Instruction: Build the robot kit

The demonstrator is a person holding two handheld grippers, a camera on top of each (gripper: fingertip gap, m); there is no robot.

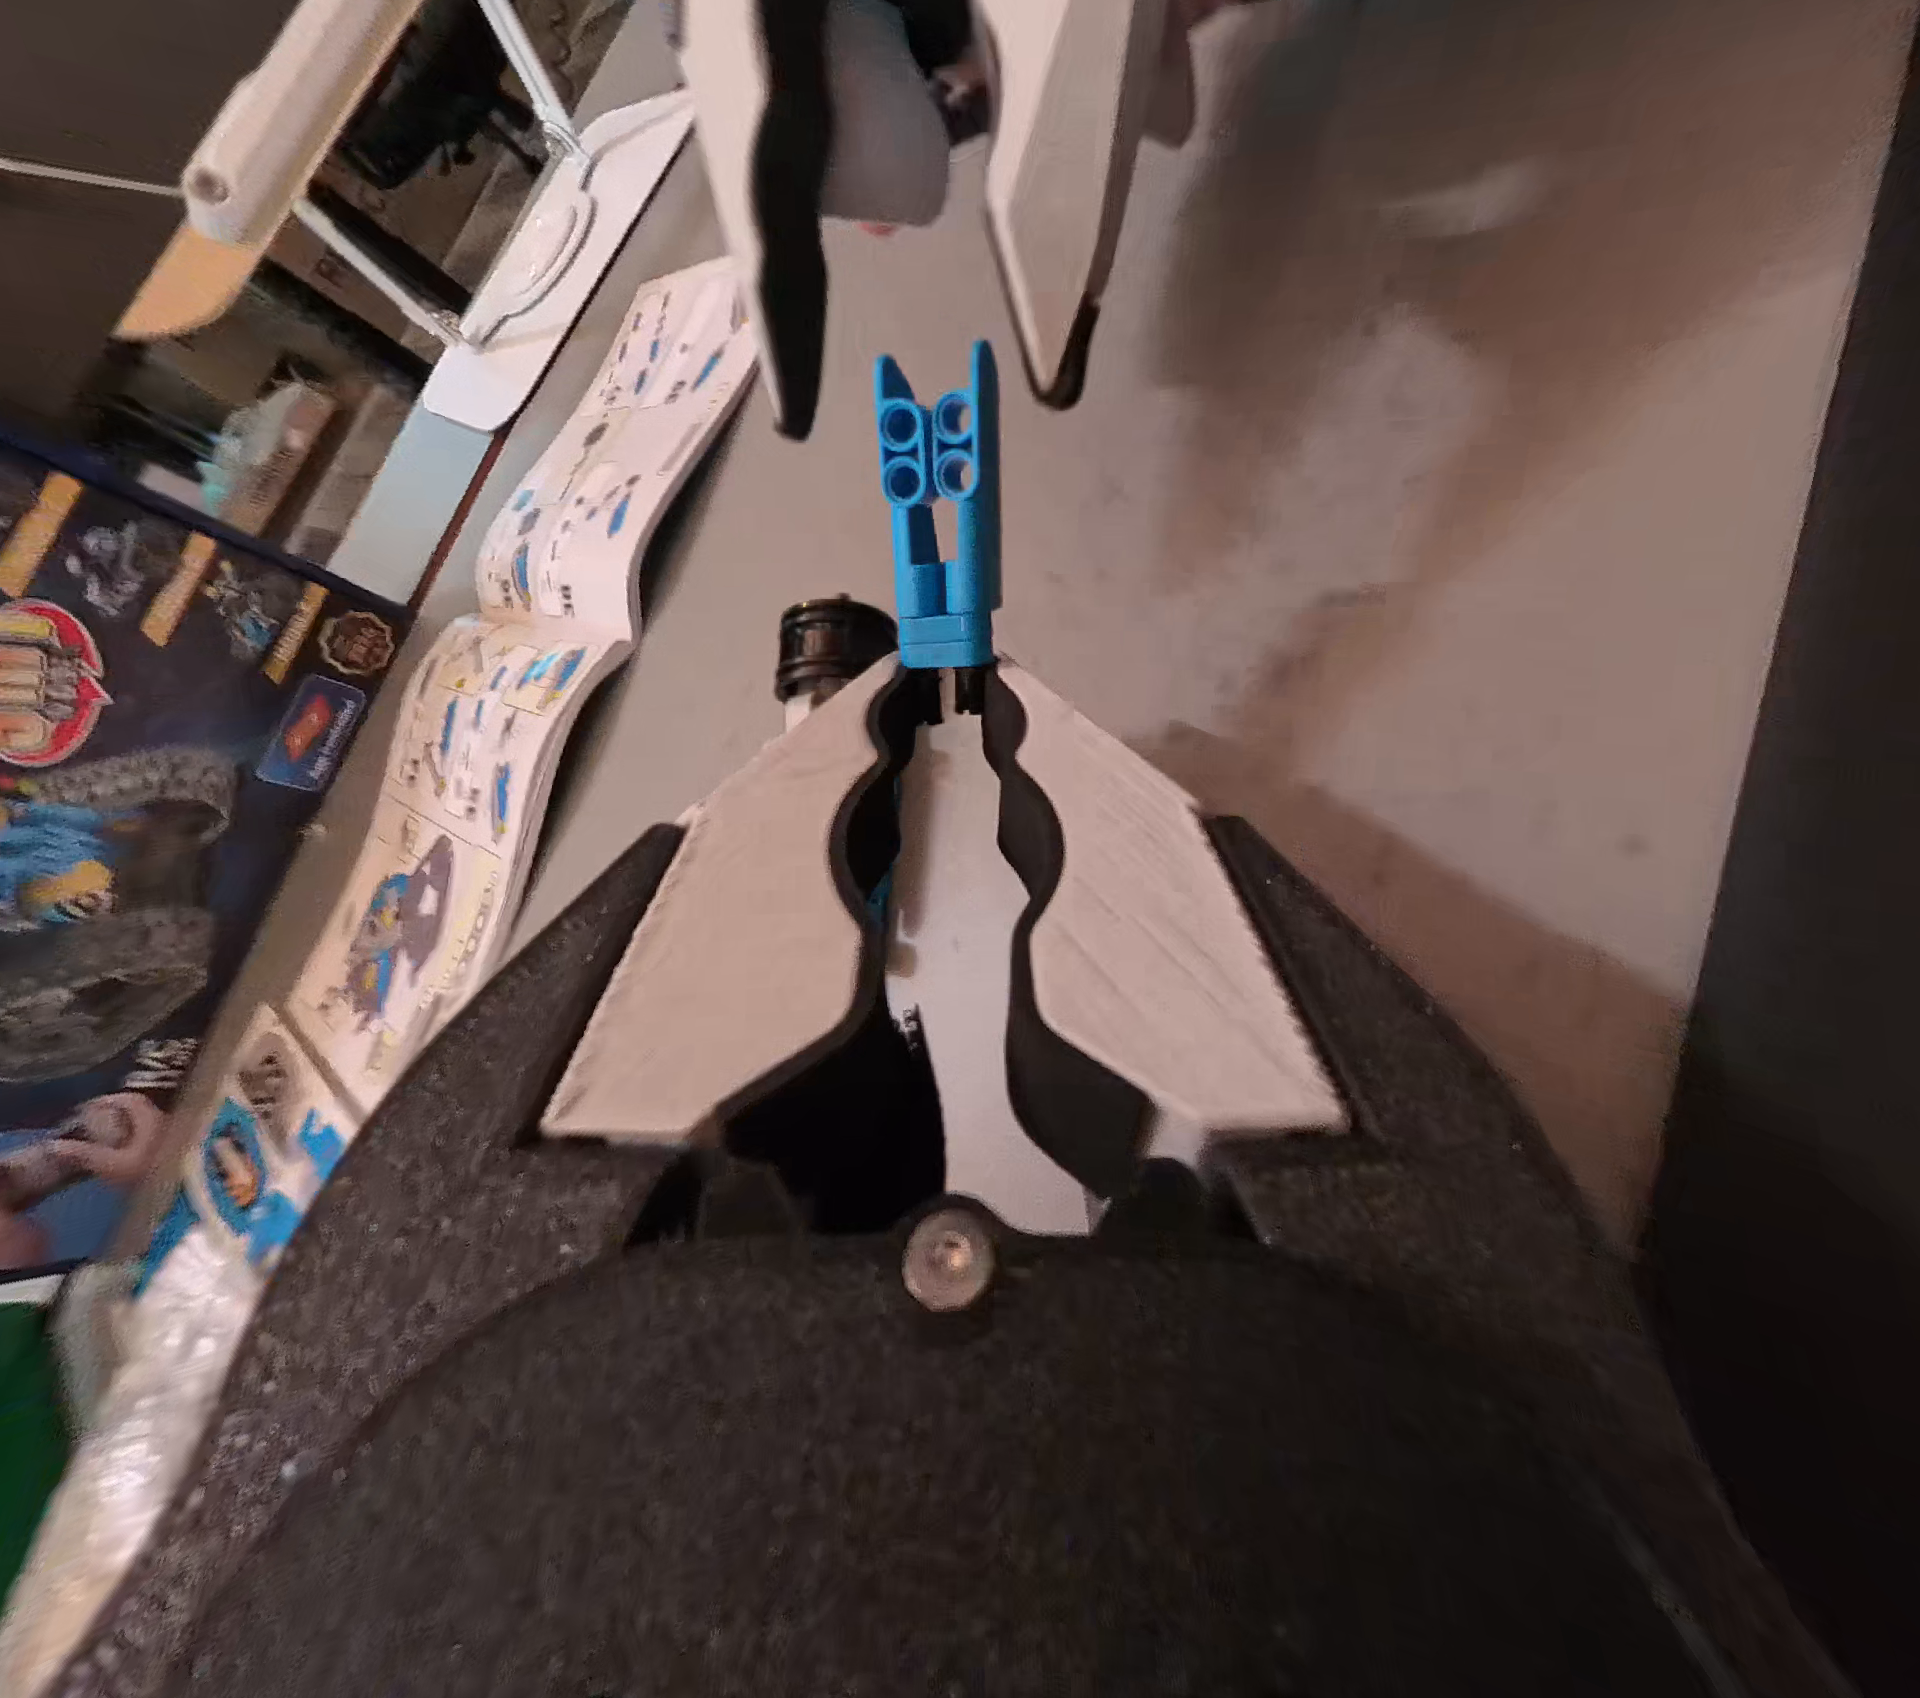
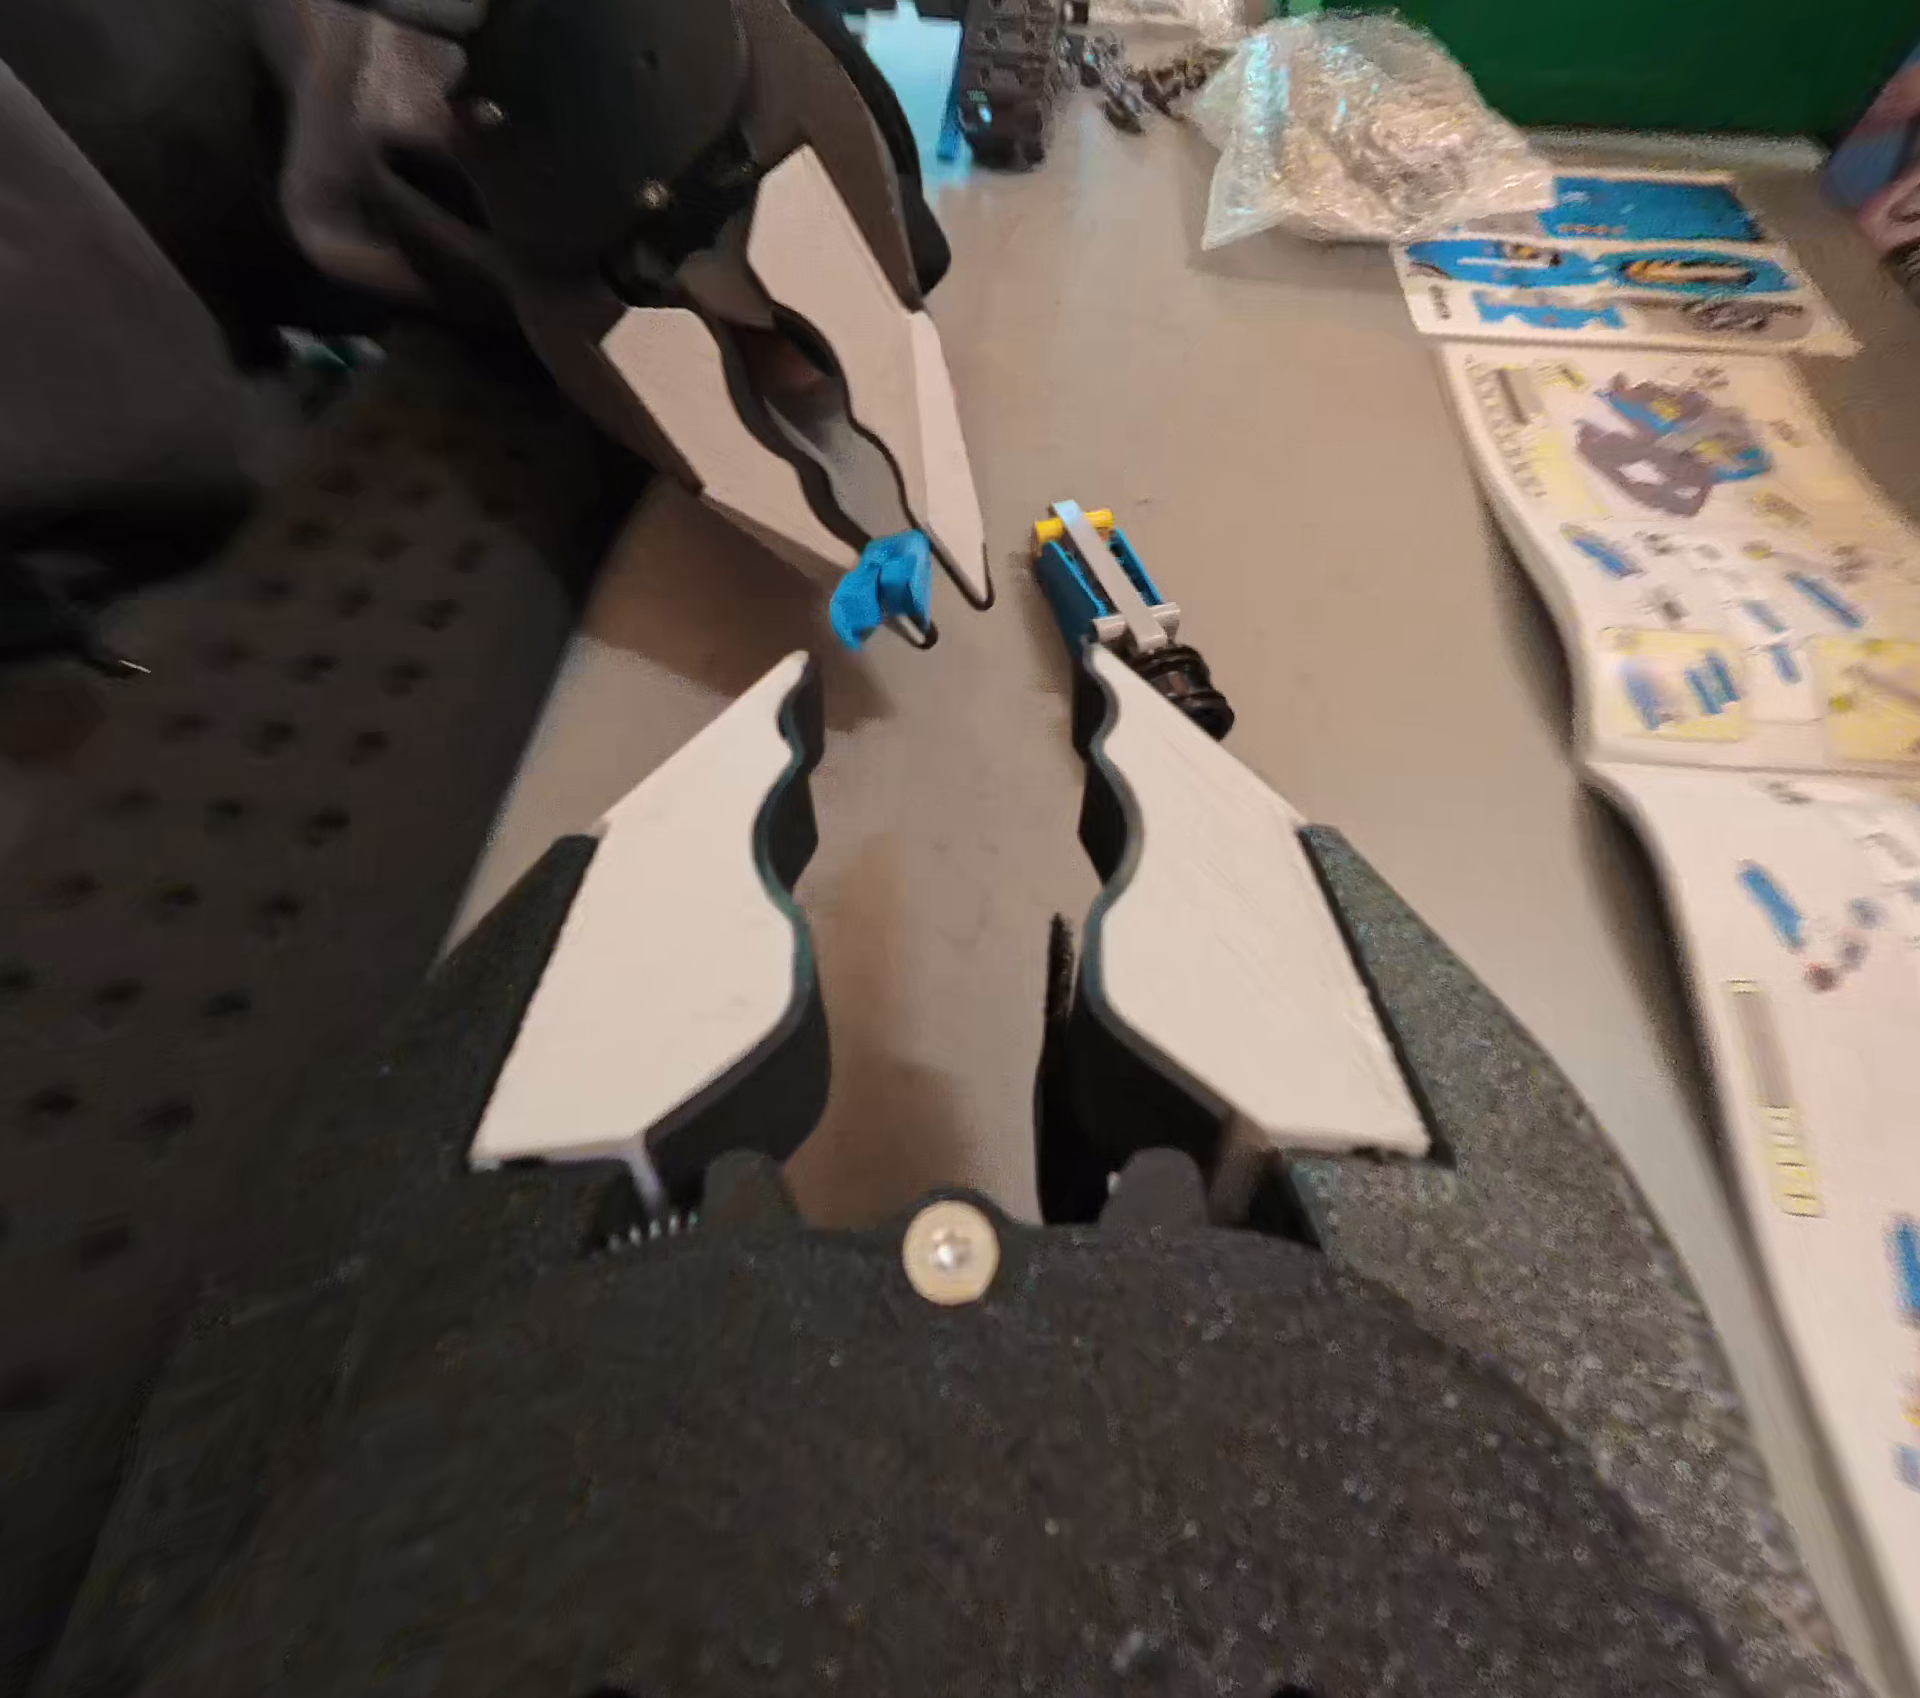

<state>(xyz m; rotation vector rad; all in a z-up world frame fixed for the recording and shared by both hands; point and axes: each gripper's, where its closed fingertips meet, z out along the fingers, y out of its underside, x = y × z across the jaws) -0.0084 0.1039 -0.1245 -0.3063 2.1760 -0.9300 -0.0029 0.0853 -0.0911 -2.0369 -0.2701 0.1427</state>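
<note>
The left gripper (image 1: pixel 940 692) is clamping a small blue studded brick piece (image 1: pixel 940 505) at centre frame, its ribbed black pads pinching the base. The right gripper (image 2: pixel 945 672) is hanging with white fingers spread apart — holding nothing — near a blue-grey-yellow beam assembly (image 2: pixel 1107 578) lying on the smooth grey table (image 2: pixel 1195 422) (glossy instruction booklet (image 2: pixel 1704 568) at right).

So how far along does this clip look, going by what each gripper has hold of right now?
Done: the left gripper is shut on a small blue toy-brick piece with four round holes, held off the grey tabletop. In hand: the right gripper hangs open opposite it. Left: a blue, grey and yellow brick sub-assembly lies ungripped by its fingertip; the open instruction booklet lies alongside.
</note>
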